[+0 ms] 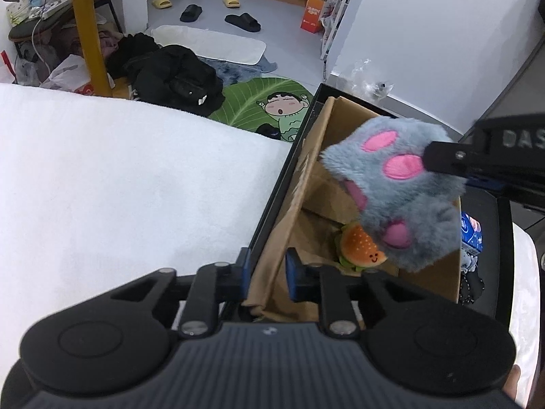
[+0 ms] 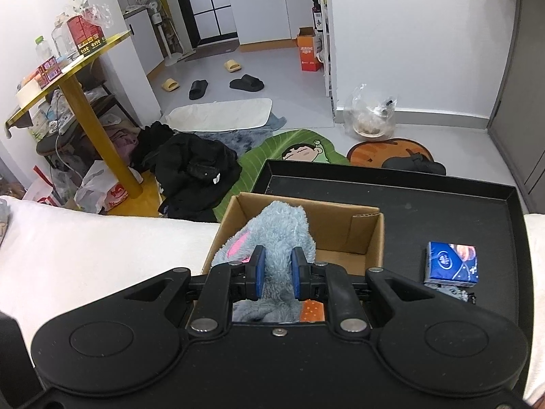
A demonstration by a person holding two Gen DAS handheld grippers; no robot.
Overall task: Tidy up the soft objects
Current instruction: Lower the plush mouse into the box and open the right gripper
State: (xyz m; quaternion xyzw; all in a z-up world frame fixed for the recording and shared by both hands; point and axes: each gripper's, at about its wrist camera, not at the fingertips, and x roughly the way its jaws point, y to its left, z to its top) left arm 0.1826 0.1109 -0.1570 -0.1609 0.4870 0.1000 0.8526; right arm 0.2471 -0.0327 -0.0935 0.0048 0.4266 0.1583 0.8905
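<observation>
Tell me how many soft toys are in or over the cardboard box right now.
2: a grey paw plush held over the cardboard box by the right gripper, and a small burger plush on its floor. Others may be hidden underneath.

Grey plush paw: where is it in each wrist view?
Left wrist: grey plush paw right of centre, pink pads showing, hanging over the cardboard box.
Right wrist: low centre, pinched between the right gripper fingers, above the same box.
Shared landmark: green leaf rug on the floor behind.

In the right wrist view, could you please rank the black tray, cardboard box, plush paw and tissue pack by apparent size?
1. black tray
2. cardboard box
3. plush paw, nearer the camera, so unsure against the box
4. tissue pack
</observation>
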